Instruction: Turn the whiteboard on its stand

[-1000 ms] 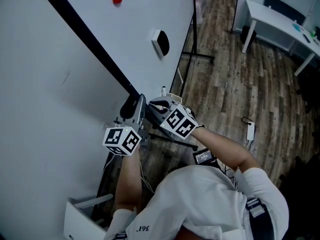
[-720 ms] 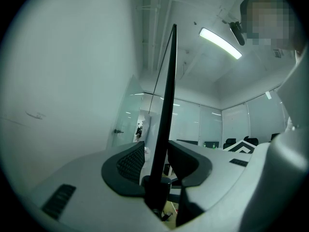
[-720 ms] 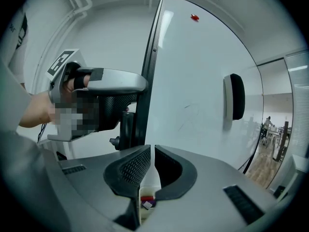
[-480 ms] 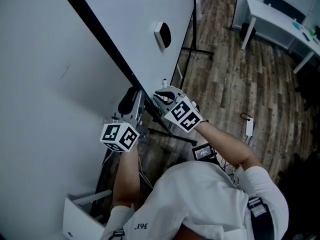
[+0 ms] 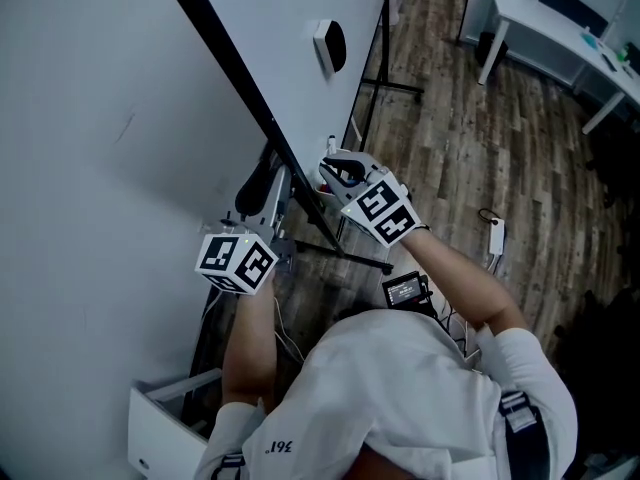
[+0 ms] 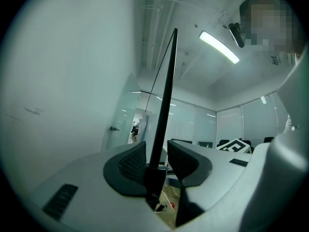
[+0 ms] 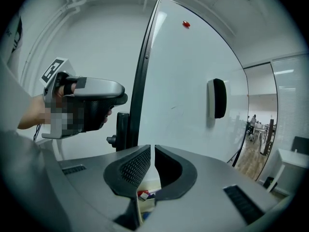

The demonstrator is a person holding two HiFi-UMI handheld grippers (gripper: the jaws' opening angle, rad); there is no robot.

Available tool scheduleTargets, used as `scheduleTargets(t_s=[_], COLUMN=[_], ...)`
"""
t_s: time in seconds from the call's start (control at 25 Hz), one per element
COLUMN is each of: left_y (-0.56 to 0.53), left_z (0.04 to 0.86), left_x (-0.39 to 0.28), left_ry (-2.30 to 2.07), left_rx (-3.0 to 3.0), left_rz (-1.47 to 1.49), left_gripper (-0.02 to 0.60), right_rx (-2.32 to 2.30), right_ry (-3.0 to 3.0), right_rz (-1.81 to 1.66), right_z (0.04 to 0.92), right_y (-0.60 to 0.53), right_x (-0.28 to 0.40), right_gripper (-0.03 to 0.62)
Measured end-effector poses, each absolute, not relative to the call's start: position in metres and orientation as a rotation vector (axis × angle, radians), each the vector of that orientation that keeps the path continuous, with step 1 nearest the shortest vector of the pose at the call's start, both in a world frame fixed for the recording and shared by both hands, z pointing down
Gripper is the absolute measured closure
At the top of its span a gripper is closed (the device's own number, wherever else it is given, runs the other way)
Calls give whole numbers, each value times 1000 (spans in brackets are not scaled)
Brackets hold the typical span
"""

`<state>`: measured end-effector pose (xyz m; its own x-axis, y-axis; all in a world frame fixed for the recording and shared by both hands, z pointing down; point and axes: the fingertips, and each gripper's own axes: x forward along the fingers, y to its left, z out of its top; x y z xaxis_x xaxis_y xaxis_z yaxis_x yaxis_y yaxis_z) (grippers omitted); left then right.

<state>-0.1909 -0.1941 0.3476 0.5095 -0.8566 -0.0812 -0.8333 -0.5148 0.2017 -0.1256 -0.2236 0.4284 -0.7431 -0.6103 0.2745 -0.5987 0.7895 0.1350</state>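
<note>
Head view: found the whiteboard (image 5: pixel 290 38) upright at the far left on its stand (image 5: pixel 382 28), edge-on to the person. Saw the left gripper (image 6: pixel 157 154) clamped on the board's black side edge and the right gripper (image 7: pixel 151 161) pinched closed on nothing just right of it. Judged the board gripped for turning, the turn itself not yet completed.

upright whiteboard (image 5: pixel 300 58), white face, thin black frame

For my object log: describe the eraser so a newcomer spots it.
Start at the big whiteboard on its stand. Toward the far edge of its white face sits the eraser. It is a dark oblong block, unlike the small red magnet higher up.
</note>
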Motion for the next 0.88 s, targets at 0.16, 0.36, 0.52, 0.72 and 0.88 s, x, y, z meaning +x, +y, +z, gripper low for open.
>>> scheduleTargets(t_s=[0.16, 0.36, 0.52, 0.72, 0.88], left_y=[-186, -171, -160, -144, -129], left_z=[350, 355, 359, 366, 373], left_x=[-195, -196, -195, -188, -180], left_ry=[-1439, -1368, -1305, -1231, -1183], left_rx=[2615, 2644, 2660, 2654, 2661], left_rz=[-260, -260, -258, -259, -254], left_gripper=[443, 445, 446, 462, 487], right_rx=[995, 1091, 1143, 1185, 1205], right_ry=[-2667, -2660, -2646, -2636, -2637], right_rz=[-52, -42, -39, -22, -3], right_z=[425, 421, 421, 420, 422], right_y=[-222, -212, -201, -181, -166], right_x=[-116, -103, -95, -83, -71], right_gripper=[564, 565, 565, 565, 565])
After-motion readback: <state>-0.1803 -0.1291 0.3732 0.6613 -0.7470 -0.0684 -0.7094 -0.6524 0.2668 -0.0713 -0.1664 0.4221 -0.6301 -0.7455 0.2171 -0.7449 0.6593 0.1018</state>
